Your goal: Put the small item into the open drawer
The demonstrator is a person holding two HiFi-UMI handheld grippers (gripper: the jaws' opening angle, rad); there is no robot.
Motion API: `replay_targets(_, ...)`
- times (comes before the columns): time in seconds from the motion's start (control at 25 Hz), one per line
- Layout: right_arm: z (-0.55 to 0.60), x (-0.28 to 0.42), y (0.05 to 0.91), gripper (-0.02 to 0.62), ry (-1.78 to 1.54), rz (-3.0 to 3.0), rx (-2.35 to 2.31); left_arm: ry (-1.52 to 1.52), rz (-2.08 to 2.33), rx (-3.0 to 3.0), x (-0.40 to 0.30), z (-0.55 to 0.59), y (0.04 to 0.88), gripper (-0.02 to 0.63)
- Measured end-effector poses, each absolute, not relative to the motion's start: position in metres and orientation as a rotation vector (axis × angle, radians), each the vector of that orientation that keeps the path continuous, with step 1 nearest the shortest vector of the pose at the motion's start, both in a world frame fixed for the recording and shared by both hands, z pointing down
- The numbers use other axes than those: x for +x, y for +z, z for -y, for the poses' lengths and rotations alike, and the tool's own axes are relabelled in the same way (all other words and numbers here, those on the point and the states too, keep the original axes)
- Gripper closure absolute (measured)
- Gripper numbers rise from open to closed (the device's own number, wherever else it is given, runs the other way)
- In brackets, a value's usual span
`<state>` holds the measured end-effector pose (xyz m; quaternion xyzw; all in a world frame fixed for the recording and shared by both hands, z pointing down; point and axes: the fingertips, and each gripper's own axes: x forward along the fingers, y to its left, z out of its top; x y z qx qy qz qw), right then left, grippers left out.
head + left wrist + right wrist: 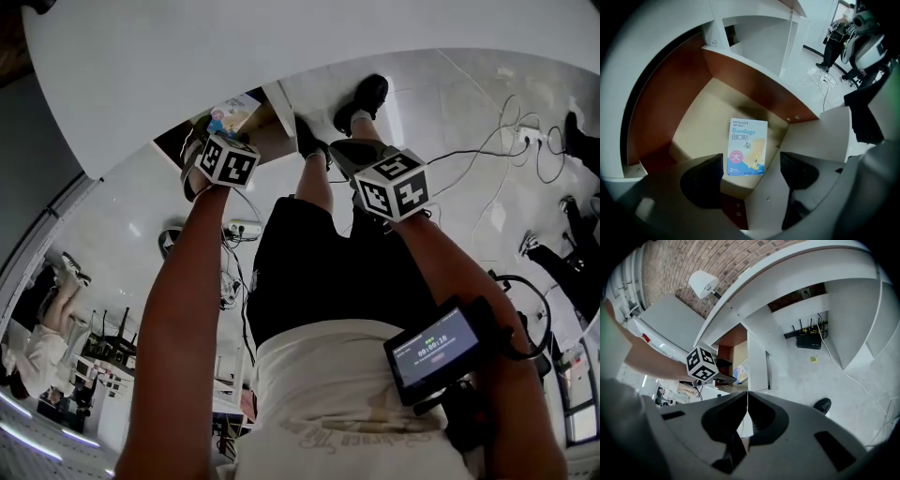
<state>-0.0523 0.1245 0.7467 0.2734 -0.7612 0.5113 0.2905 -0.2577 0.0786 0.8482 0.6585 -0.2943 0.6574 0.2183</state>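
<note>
A small blue and white bandage box (pixel 747 146) lies flat on the pale floor of the open drawer (pixel 693 126), which has reddish-brown walls. My left gripper (pixel 751 174) hovers just above the drawer's front edge, open, with nothing between its fingers (pixel 703 180). In the head view the left gripper (pixel 225 155) sits over the drawer (pixel 258 117) with the box (pixel 220 120) peeking out beyond it. My right gripper (pixel 747 397) is shut and empty, held to the right of the drawer (pixel 733 350); the right gripper (pixel 349 155) points at the floor.
The white desk top (pixel 234 56) overhangs the drawer. The person's shoes (pixel 364 98) stand on the white floor beside it. Cables (pixel 506 141) trail at the right. A router (pixel 809 340) sits under the desk. A screen device (pixel 436 352) is strapped on the right forearm.
</note>
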Motion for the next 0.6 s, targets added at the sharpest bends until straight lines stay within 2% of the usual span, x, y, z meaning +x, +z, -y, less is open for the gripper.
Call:
replay_targets(0.2, -0.109, -0.057, 0.738, 0.589, 1.337, 2.048, 0.738, 1.796, 0.814, 1.816, -0.258, -0.088, 0.833, 0.237)
replay_targets(0.6, -0.099, -0.063, 0.712, 0.589, 1.262, 2.063, 0.711, 1.733, 0.826, 1.883, -0.252, -0.111, 0.789, 0.413)
